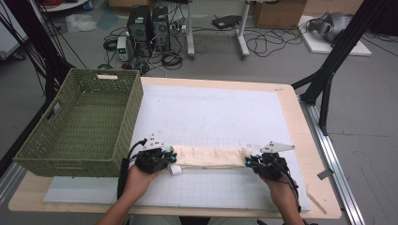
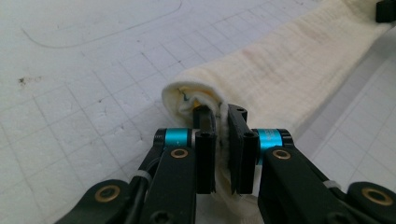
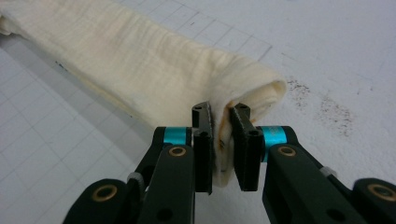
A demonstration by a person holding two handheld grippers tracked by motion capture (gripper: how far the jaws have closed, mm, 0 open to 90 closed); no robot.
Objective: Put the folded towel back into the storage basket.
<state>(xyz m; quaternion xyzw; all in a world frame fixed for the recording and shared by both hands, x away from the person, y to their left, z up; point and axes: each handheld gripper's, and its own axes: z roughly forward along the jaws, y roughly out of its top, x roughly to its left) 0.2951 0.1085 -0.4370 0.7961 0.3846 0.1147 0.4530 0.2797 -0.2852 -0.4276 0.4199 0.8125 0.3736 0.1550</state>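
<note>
Cream cloth (image 1: 210, 156), folded into a long band, lies across the white gridded mat (image 1: 220, 117) on the surface, near its front edge and just right of the green basket (image 1: 82, 124). My left jaws (image 2: 223, 140) are pinched tight on the cloth's left end, fabric bunched between the pads. My right jaws (image 3: 223, 140) are clamped on its right end, a fold of cloth squeezed between them. Both ends sit low on the mat, and the band runs straight between my two hands.
</note>
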